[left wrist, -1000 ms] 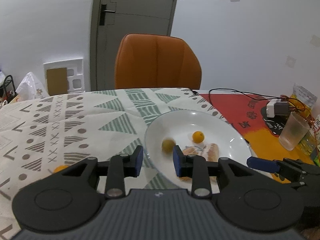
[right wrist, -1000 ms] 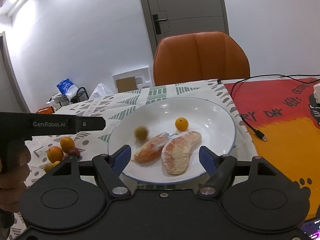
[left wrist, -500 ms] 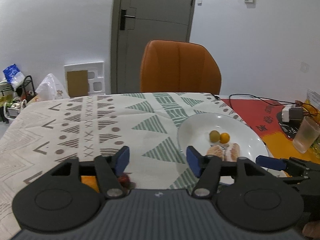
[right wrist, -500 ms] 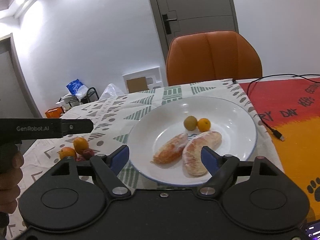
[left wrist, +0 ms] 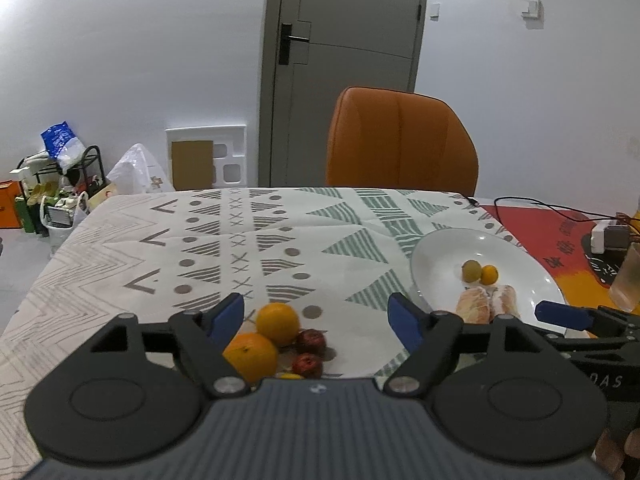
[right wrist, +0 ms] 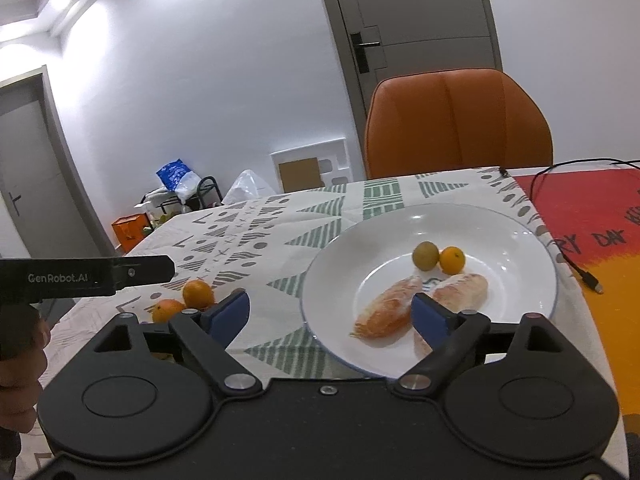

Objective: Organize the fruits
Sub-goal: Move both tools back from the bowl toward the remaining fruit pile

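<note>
A white plate (right wrist: 520, 236) holds two peeled pomelo segments (right wrist: 384, 312), a small green fruit (right wrist: 425, 255) and a small orange fruit (right wrist: 452, 260). On the patterned cloth, left of the plate, lie two oranges (left wrist: 277, 323) and two dark red dates (left wrist: 311, 341). My left gripper (left wrist: 320, 318) hangs over this pile, its jaws opening, nothing pressed between the pads. My right gripper (right wrist: 330, 316) hovers at the plate's near left rim, jaws opening and empty. The plate (left wrist: 436, 252) also shows at the right of the left wrist view.
An orange chair (left wrist: 400, 140) stands behind the table. A black cable (right wrist: 576, 268) crosses the red and orange mat (right wrist: 592, 208) at the right, near a plastic cup (left wrist: 628, 280) and a charger (left wrist: 608, 236). A person's hand (right wrist: 20, 364) holds the left gripper's handle.
The left gripper swung left from the plate to the pile of oranges and dates, and its jaws widened. The green fruit rolled up against the small orange fruit. The right gripper's jaws widened.
</note>
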A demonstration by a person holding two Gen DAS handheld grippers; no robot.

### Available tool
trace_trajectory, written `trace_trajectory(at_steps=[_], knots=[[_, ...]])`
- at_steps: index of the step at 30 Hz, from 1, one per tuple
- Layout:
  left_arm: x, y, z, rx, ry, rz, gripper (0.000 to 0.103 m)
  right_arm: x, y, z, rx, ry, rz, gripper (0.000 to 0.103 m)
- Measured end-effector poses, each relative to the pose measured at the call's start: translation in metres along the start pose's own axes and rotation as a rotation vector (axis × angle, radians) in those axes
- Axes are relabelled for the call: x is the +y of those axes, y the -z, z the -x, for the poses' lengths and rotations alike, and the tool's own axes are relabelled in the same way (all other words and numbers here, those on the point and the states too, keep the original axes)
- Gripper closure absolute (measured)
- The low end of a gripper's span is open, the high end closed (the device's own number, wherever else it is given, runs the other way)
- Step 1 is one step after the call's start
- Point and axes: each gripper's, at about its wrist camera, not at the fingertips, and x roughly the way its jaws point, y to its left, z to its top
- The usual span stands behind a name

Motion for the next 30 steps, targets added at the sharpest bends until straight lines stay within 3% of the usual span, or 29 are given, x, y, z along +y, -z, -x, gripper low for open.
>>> trace_trajectory(at_steps=[19,30], knots=[[0.036,0.022,0.007,0.022,-0.048,0.059,0.025,0.034,0.006,-0.015,0.038,-0.107,0.028,0.013],[0.051,0.037,-0.001,0.053,-0.034,0.094,0.034,0.050,0.008,-0.033,0.090,-0.140,0.053,0.032]])
